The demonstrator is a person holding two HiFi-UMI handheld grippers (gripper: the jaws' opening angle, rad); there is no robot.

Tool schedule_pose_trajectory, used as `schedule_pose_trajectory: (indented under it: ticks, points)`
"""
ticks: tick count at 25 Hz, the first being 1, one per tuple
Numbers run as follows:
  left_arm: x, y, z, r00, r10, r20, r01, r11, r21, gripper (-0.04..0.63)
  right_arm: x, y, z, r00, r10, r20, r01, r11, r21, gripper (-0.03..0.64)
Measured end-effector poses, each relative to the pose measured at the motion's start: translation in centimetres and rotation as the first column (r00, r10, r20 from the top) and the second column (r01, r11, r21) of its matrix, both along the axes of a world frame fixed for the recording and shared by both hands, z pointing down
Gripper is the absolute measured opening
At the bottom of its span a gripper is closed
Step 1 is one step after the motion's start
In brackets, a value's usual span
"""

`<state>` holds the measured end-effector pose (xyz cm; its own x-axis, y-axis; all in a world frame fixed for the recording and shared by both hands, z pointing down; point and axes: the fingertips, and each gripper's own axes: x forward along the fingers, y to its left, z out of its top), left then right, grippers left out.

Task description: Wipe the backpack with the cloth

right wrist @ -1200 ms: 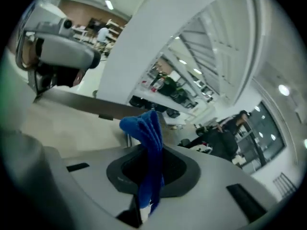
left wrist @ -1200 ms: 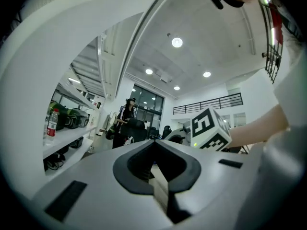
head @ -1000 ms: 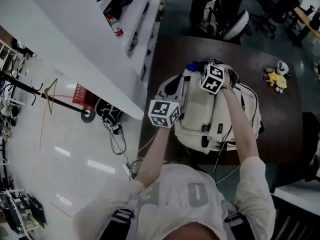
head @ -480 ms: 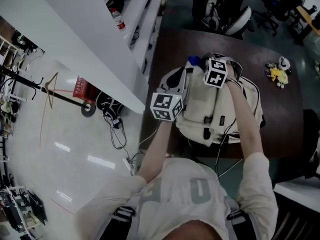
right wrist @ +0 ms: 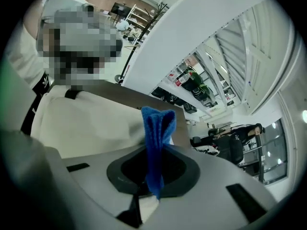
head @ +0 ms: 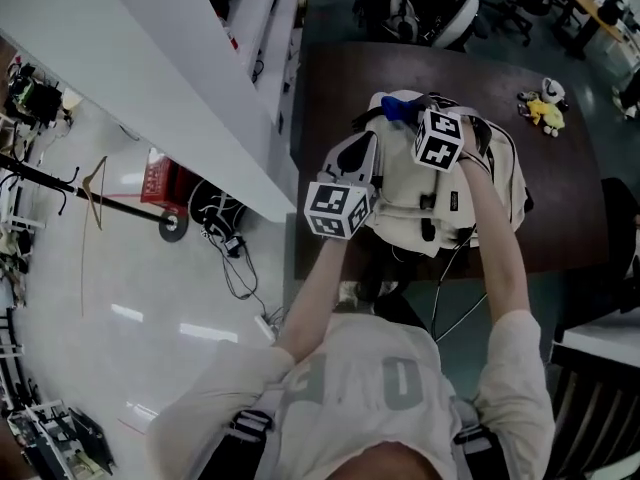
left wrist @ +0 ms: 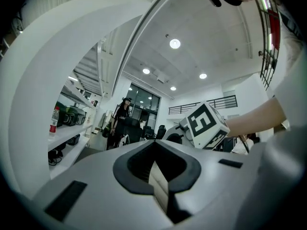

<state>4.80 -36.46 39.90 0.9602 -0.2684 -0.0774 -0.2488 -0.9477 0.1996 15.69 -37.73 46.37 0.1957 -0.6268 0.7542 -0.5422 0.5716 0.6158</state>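
Cream fabric backpack (head: 405, 200) lies flat on the left half of the dark brown surface (head: 560, 188), with its bottom end close to the near edge and its top end pointing to the far edge. Small blue microfibre cloth (right wrist: 157, 138) is clamped in the right tool (right wrist: 153, 176), jaws closed on its lower fold, and the loose end sticks up past them. In the head view the cloth (head: 398, 110) shows at the backpack's far end, on or just above the fabric; contact can't be confirmed. Left tool (left wrist: 156, 169) has its jaws together with nothing between them. It points up into the room and sits at the backpack's near-left side by the dark shoulder strap; whether it presses the bag is not clear. Change over the last second is small. The right tool has crept a little toward the far end with the cloth, and the left tool has come in closer to the bag's left side. Reads as a wipe stroke running out at the top end, left tool likely steadying. Next stroke probably comes back toward the near edge. Black cables (head: 455, 298) hang off the near edge, a yellow soft toy (head: 543, 108) sits well apart at the far right corner, and a white shelf unit (head: 180, 78) is left of the surface.
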Motion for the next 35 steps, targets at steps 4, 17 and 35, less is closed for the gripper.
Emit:
schedule_pose_trajectory:
  ticks: [4,17,35]
  points:
    - [-1.5,1.5,0.3,1.000,0.004,0.001,-0.004,1.000,-0.008,0.003,-1.4,2.0,0.2,0.998,0.034,-0.062,-0.033,0.999,0.014,0.040]
    - [-7.9,12.1,0.6,0.999,-0.049,0.016,0.048,0.998,0.030,0.003,-10.4,10.0,2.5,0.995,0.072,-0.073,-0.066,0.995,0.074,0.040]
    - [-15.9,17.4,2.8,0.988,-0.155,0.027,0.154,0.988,0.033,0.003,-16.5,17.0,8.7,0.994,0.107,-0.019,-0.104,0.989,0.109,0.040]
